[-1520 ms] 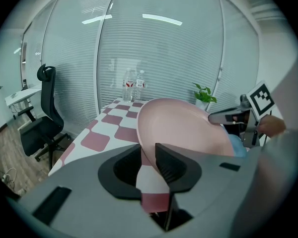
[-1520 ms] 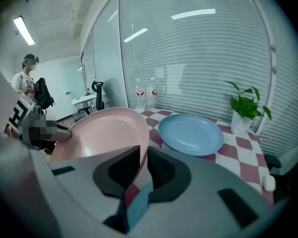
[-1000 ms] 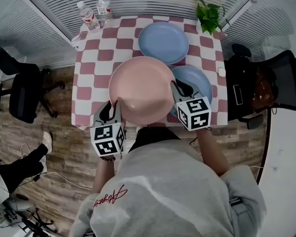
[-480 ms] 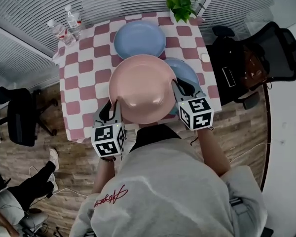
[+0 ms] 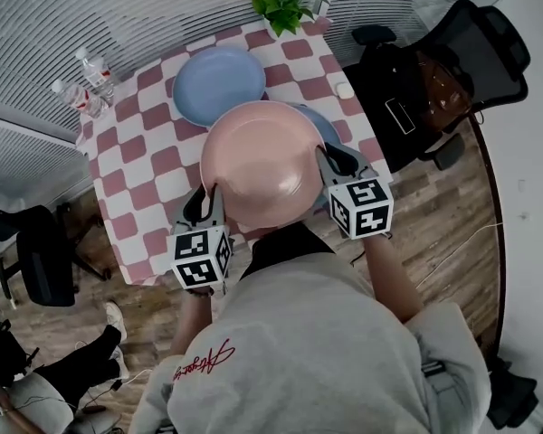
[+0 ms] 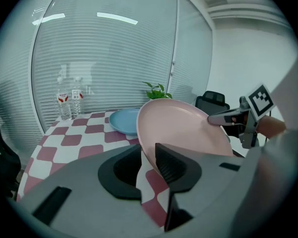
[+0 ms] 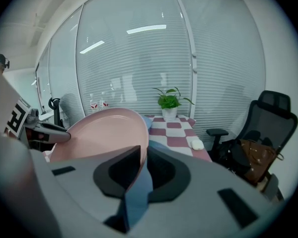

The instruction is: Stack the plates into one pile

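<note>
Pink plate (image 5: 262, 161) is up in the air at frame centre of the head view, carried over the near edge of the checkered table (image 5: 136, 179). The left gripper (image 5: 204, 202) pinches its lower-left rim and the right gripper (image 5: 330, 159) pinches its right rim. In the left gripper view the jaws (image 6: 149, 157) are pressed on the plate edge (image 6: 184, 128), which runs between them. The right gripper view shows the same, jaws (image 7: 141, 162) clamped on the rim (image 7: 109, 130).

Near blue plate (image 5: 319, 125) peeks out from under the pink one at its upper right. Far blue plate (image 5: 219, 84) sits apart toward the upper left. Potted plant (image 5: 281, 3) is at top centre and water bottles (image 5: 89, 84) are at the left corner, both clear of the path.

My read: this is the carry step, with the pink plate going onto the near blue one. To do it well I move both hands together so the rim doesn't twist in the pinches. I level the plate, since it looks tilted in the gripper views. I centre it over the blue plate and lower both sides evenly. I spread the jaws only once it rests flat. The risk I see is a one-sided drop, or the lower jaws knocking the blue plate on the way down.
</note>
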Motion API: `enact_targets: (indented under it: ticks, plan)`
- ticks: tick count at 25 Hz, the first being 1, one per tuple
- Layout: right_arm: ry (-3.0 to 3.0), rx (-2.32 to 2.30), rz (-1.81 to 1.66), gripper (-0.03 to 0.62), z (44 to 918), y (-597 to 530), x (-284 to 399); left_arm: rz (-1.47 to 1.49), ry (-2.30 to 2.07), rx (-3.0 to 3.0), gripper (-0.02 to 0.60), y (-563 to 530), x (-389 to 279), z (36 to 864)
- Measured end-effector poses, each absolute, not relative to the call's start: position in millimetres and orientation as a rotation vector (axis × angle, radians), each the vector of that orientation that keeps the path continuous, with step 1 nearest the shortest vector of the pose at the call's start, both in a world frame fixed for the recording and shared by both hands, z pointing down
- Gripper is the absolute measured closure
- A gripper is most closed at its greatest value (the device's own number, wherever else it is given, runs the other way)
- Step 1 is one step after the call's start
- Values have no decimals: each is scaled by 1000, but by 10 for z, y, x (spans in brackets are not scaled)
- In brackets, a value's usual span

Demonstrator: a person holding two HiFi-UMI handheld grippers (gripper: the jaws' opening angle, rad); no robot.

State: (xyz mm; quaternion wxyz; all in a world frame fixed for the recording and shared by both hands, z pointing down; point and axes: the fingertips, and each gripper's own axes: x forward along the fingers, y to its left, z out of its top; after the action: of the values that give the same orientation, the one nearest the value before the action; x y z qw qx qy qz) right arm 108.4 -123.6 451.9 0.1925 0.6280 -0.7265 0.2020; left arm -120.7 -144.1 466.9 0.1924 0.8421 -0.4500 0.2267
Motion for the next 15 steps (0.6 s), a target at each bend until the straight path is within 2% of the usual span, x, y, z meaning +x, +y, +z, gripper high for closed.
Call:
enact_targets:
  ticks: [15]
  plan:
    - [-1954, 1889, 614, 545, 4521, -1013, 1535, 690, -1138, 2454, 483, -1480, -719, 4657]
